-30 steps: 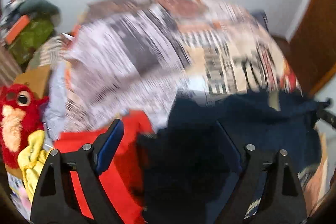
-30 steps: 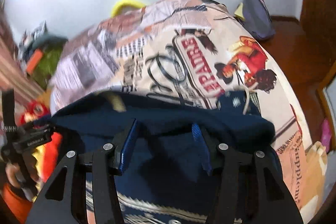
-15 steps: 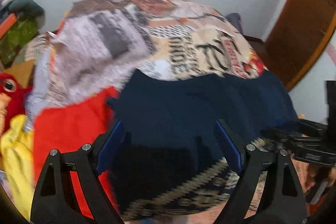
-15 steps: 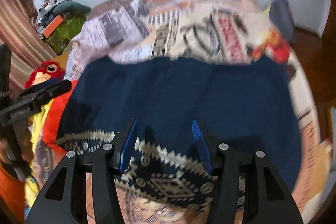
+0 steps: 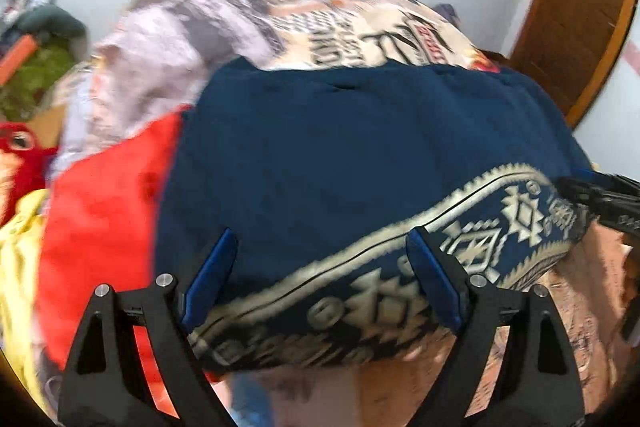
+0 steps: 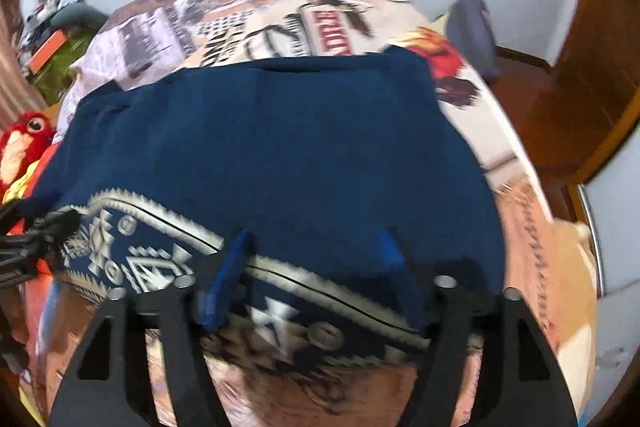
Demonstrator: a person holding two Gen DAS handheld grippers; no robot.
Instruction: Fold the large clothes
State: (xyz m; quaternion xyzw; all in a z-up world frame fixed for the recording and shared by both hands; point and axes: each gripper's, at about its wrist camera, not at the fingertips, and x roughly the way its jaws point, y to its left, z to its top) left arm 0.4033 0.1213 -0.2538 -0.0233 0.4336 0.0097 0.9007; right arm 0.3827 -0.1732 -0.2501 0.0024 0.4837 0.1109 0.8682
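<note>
Tongs angled down over navy garment, jaws apart

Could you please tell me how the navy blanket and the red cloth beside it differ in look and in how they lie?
The navy blanket has a cream patterned border along its near edge; the red cloth is plain. The navy blanket lies spread flat across the bed, while the red cloth lies bunched at its left side, partly under it. The navy blanket shows far more area than the red cloth. Both rest on the printed bedspread.
</note>
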